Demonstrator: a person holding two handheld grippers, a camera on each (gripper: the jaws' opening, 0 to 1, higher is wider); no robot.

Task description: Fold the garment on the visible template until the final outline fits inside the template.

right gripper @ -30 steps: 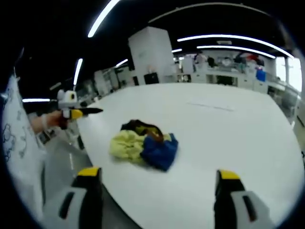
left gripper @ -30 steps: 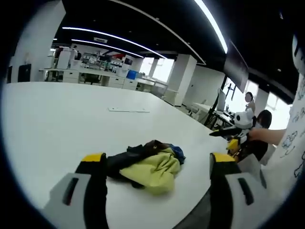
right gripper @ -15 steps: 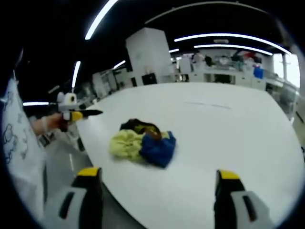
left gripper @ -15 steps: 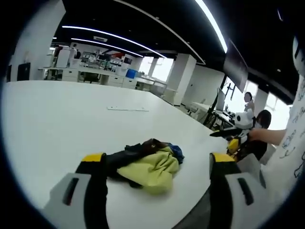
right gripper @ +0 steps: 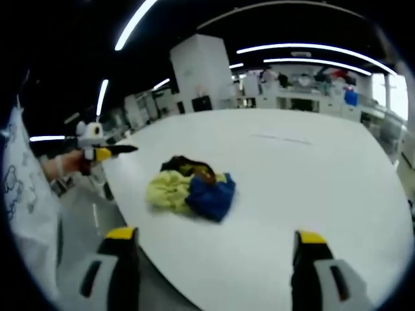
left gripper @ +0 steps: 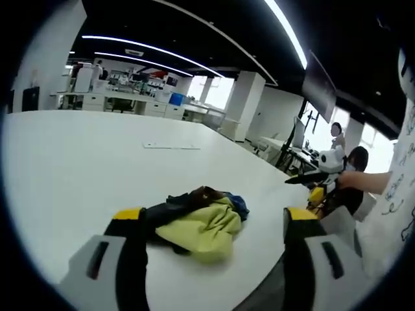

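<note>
Right, your left gripper [left gripper: 211,259] & right gripper [right gripper: 211,259] both hang w/ jaws spread wide, holding nothing. The crumpled garment [left gripper: 201,223], yellow, blue & dark, sits bunched on the white worktop [left gripper: 71,155] near its edge, apart from both grippers.

Left gripper view: low over white table [left gripper: 78,155], near clothes pile [left gripper: 194,223]. Right gripper view: higher, farther back, likely facing opposite side. Both share pile [right gripper: 189,192], table [right gripper: 311,181].
</note>
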